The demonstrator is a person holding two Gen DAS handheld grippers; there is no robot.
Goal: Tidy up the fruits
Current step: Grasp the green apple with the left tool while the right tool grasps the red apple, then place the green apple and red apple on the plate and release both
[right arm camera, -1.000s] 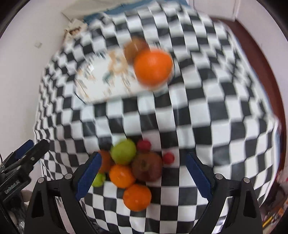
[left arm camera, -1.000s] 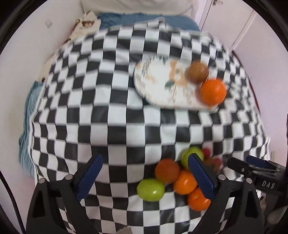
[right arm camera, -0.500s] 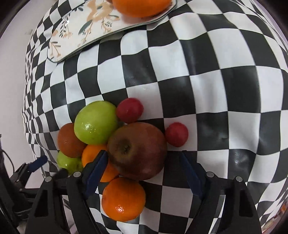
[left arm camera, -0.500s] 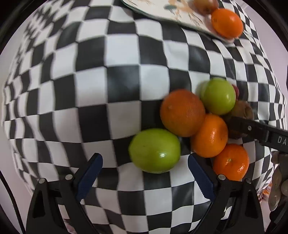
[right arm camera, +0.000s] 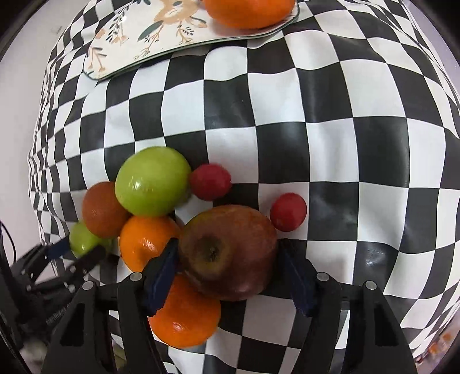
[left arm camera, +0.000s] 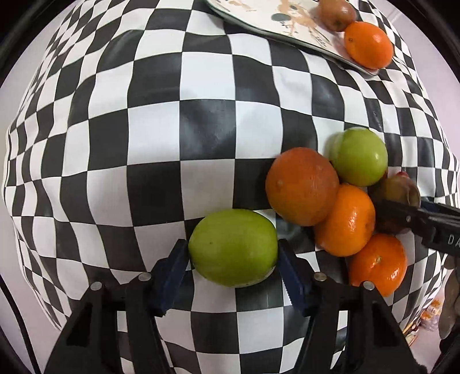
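Observation:
On the checkered cloth (left arm camera: 143, 143) lies a pile of fruit. My left gripper (left arm camera: 233, 253) points down, its jaws closing, and both blue pads touch the sides of a green apple (left arm camera: 233, 247). My right gripper (right arm camera: 228, 253) is also closing, its pads against a dark red apple (right arm camera: 230, 253). In the right wrist view the left gripper (right arm camera: 77, 253) and its green apple (right arm camera: 83, 241) show at the left edge. The right gripper's finger (left arm camera: 417, 218) crosses the red apple (left arm camera: 396, 190) in the left wrist view.
Beside the held fruits lie a dark orange (left arm camera: 302, 185), another green apple (left arm camera: 359, 155), two bright oranges (left arm camera: 345, 221) and two small red fruits (right arm camera: 210, 181). A floral plate (right arm camera: 143, 37) farther back carries an orange (left arm camera: 368, 44) and a brown fruit (left arm camera: 336, 13).
Both grippers have dropped down onto the pile. The left jaws narrowed around the green apple, and the right jaws narrowed around the red apple.

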